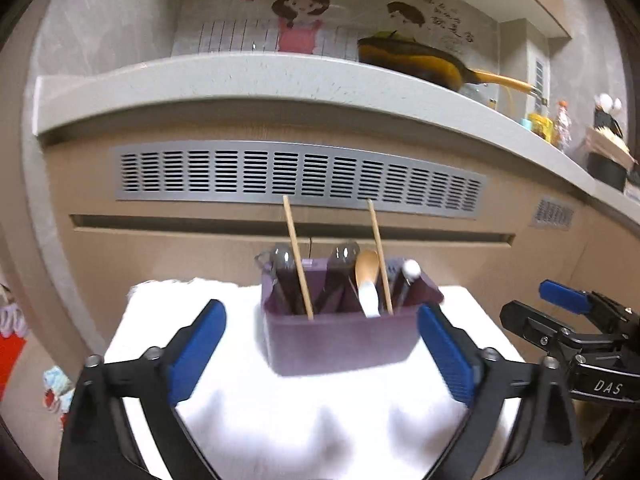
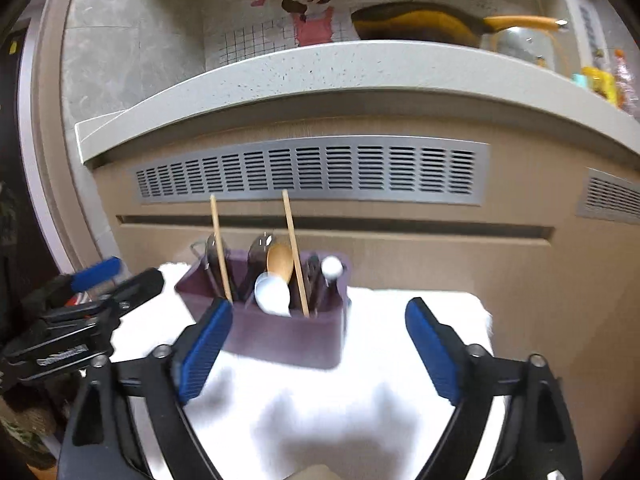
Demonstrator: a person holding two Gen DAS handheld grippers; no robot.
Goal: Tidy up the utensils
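Wooden chopsticks (image 1: 298,256) stand near-upright, tips up, in the purple caddy (image 1: 340,344); both hand-held grippers (image 1: 320,344) (image 2: 318,344) spread, empty.

From my remote station I note a pale speckled counter (image 1: 256,76) curving across both views, with a tan wood-grain cabinet front (image 2: 400,264) beneath it. A long grey slotted vent grille (image 1: 300,176) is set into that front, above a dark horizontal recess (image 2: 332,226); a smaller grille (image 1: 554,214) sits further right. Behind the counter I see a grey marbled wall (image 2: 116,52) and a panel with cartoon figures (image 2: 312,8) over a grid pattern. A yellow-handled pan (image 1: 416,60) rests on the counter, with small bottles (image 1: 560,124) beyond. The bench carries a white cloth (image 1: 320,412). Lighting is dim and warm.
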